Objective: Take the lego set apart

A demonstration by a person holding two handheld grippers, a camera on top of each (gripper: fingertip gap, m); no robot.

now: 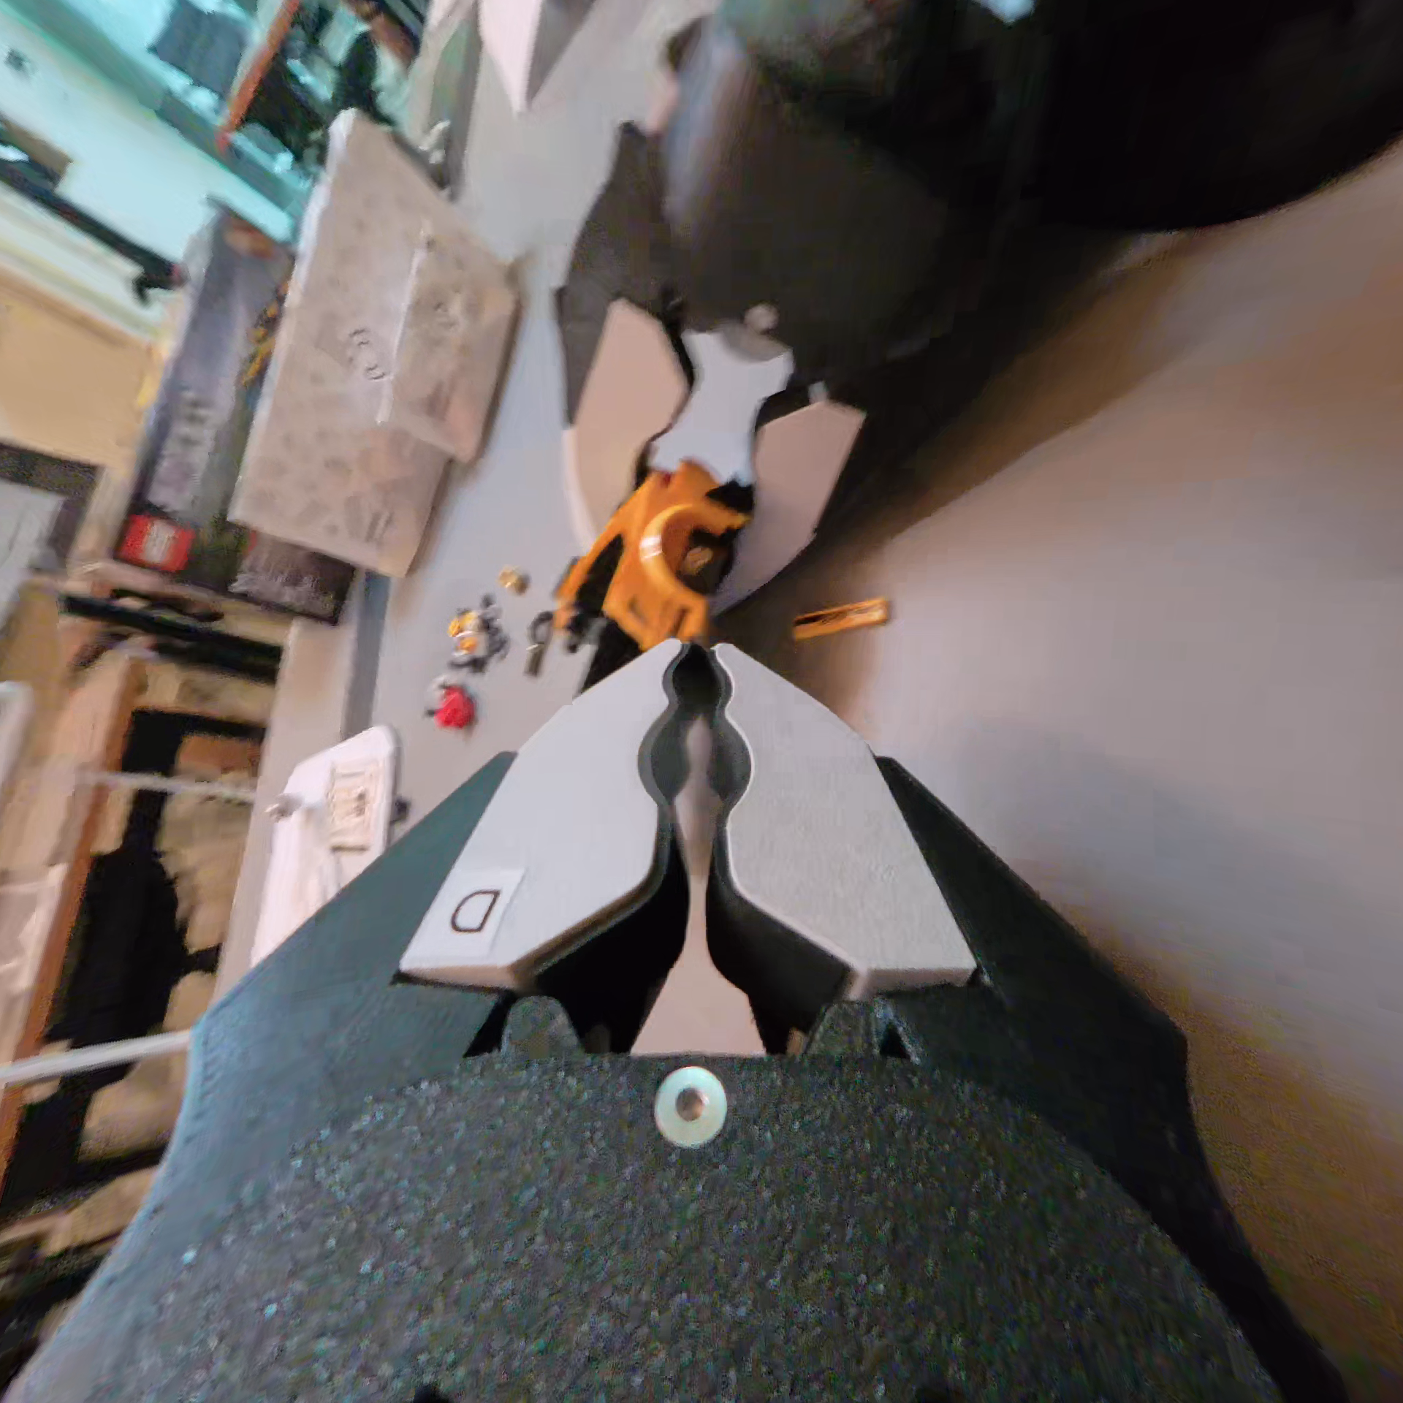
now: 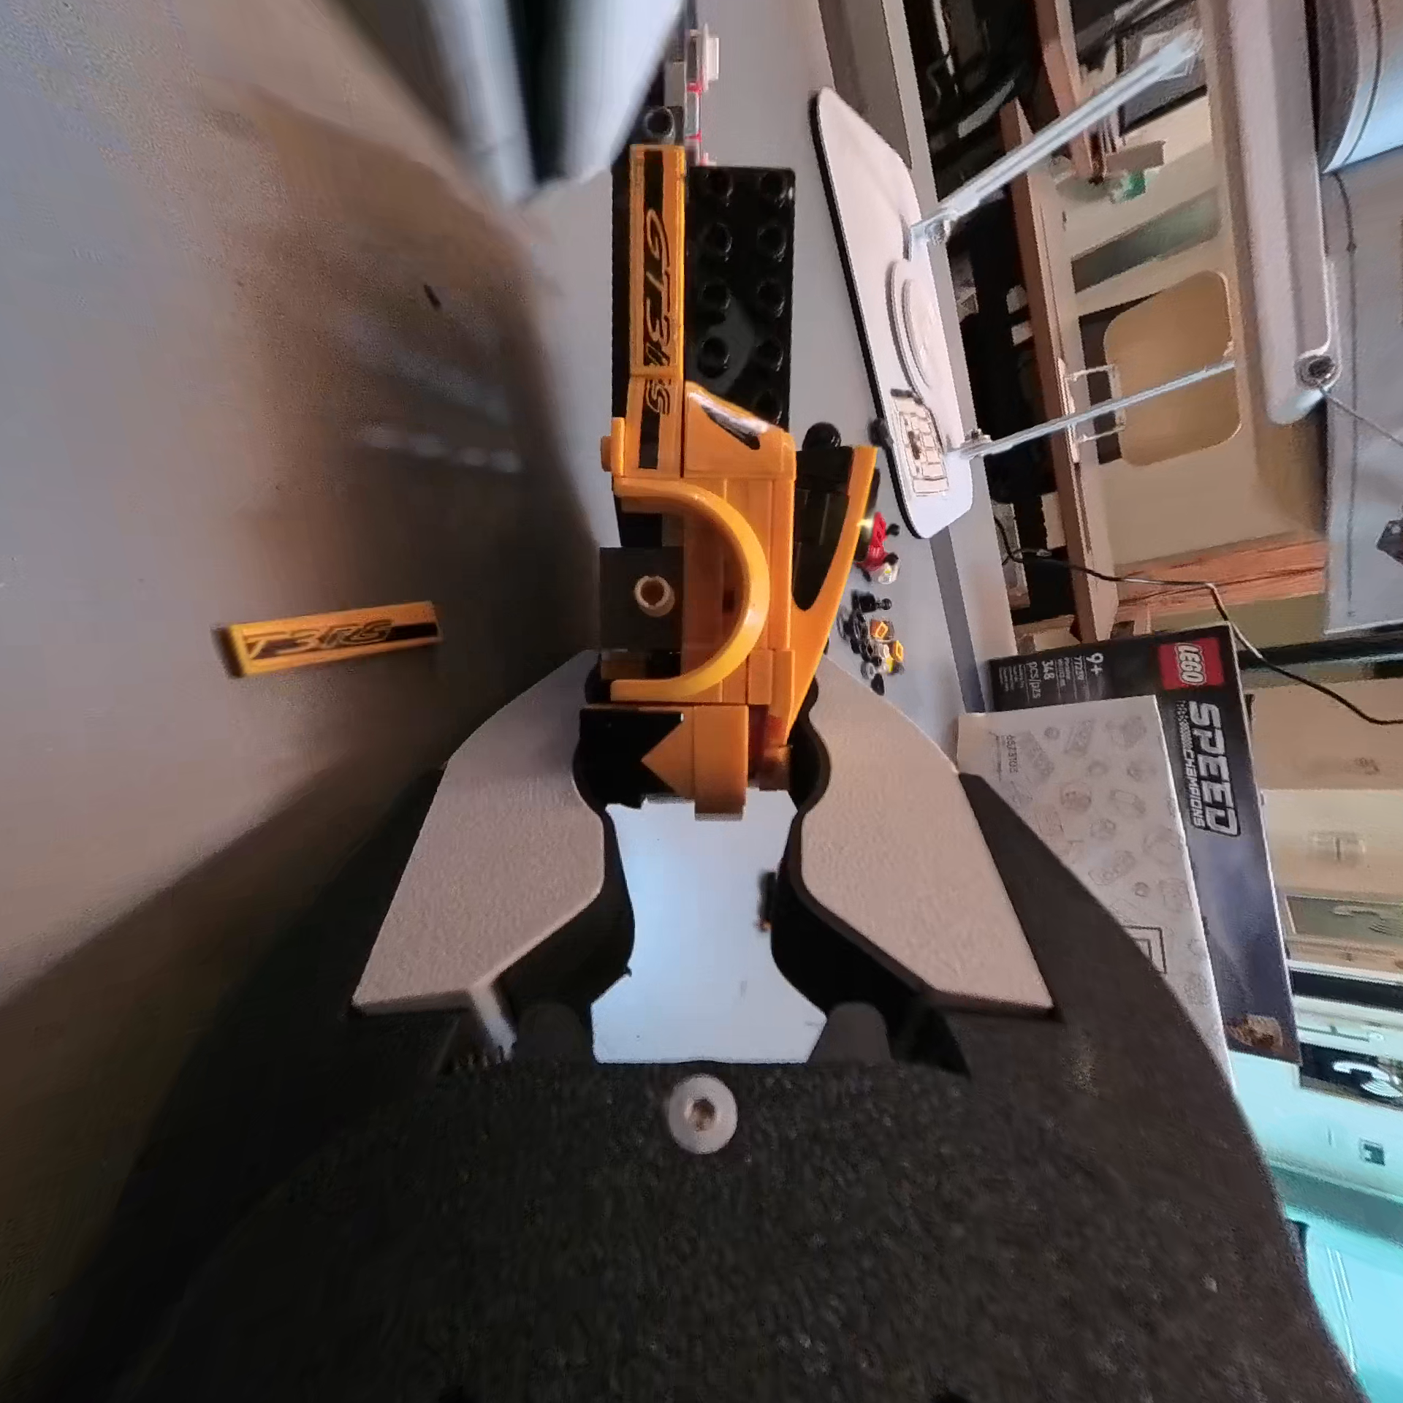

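My right gripper (image 2: 702,729) is shut on the rear end of an orange and black lego car (image 2: 706,562) and holds it on its side above the grey table (image 2: 228,379). A black studded plate (image 2: 740,288) forms the car's underside. A loose orange strip tile (image 2: 330,638) lies on the table to the left. My left gripper (image 1: 698,651) is shut, its fingertips meeting just short of the car (image 1: 657,562). The right gripper's fingers (image 1: 808,455) show behind the car. The strip tile (image 1: 839,619) lies to the right of my left fingertips.
Small loose parts (image 2: 881,638) and a red piece (image 2: 881,543) lie right of the car; they also show in the left wrist view (image 1: 474,630). A set box (image 2: 1199,759) and a booklet (image 2: 1078,797) lie at the right, with a white board (image 2: 888,304) beyond. Some 10 centimeters of space lies between my two pairs of fingers.
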